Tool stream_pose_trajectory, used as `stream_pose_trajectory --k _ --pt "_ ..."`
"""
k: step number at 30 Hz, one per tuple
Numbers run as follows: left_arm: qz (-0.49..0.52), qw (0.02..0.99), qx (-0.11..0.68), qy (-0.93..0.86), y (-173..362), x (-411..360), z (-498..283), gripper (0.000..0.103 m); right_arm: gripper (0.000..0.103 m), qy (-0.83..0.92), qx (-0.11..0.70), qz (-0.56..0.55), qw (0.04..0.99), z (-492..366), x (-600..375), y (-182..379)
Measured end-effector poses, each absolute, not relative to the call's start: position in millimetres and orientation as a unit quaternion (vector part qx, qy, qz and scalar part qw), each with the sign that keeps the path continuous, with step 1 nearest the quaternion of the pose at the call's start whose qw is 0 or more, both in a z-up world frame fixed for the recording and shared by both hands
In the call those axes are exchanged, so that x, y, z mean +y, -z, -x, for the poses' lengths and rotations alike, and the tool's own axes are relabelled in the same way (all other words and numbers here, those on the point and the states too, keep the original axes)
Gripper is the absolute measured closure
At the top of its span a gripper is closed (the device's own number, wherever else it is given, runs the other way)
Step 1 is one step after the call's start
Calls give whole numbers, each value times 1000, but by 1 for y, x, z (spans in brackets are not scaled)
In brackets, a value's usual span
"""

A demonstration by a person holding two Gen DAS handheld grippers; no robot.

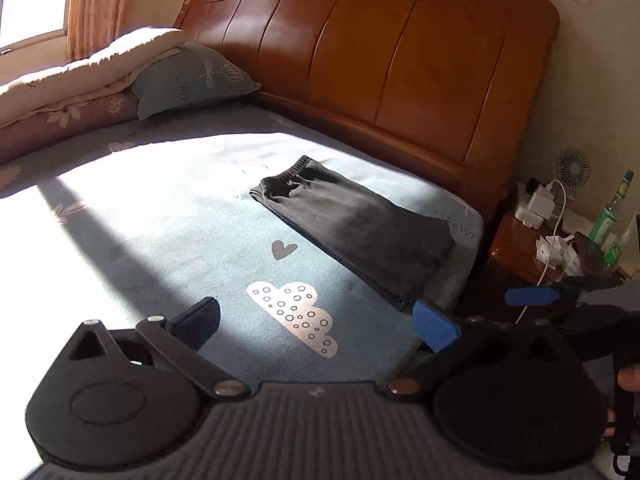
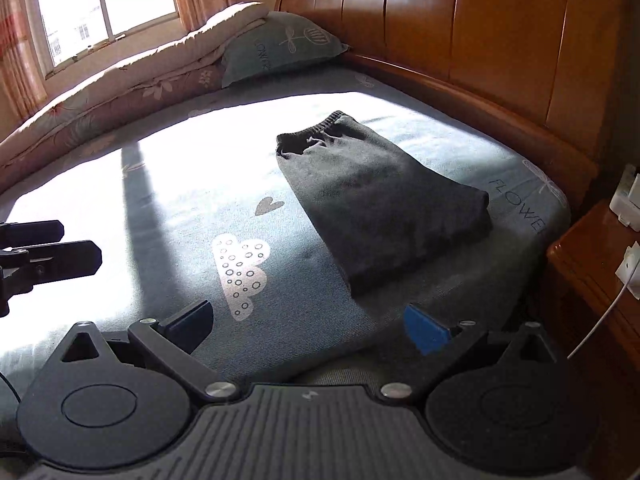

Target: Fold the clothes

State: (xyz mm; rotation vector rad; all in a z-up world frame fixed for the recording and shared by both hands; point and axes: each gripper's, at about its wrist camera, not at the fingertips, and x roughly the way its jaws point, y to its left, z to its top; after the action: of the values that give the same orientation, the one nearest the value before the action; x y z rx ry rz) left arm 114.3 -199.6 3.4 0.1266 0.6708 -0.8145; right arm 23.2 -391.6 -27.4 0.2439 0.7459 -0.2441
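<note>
Trousers [image 2: 380, 204] folded into compact dark stack on bed [image 2: 168, 216], ahead of both claws, untouched, likely set near headboard [image 2: 460, 40] as finished. Left claw [image 1: 316, 322] wide open, empty. Right claw [image 2: 308, 326] likewise spread, empty.

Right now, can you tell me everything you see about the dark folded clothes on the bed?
The dark folded garment looks like soft charcoal-grey knit fabric, maybe trousers. It is folded into a thick, neat rectangle with stacked layers showing along its near edge. A ribbed elastic waistband lies gathered and slightly open at the far end. It lies flat on the blue patterned bedsheet, near the wooden headboard, beside a heart print. Only the sheet touches it; neither tool does.
</note>
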Motion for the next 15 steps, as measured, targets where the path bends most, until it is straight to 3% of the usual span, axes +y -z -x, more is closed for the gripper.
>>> stream_pose_trajectory --k 15 --pt "-57 871 334 357 2 -176 -59 1 0 144 344 -88 924 26 -355 6"
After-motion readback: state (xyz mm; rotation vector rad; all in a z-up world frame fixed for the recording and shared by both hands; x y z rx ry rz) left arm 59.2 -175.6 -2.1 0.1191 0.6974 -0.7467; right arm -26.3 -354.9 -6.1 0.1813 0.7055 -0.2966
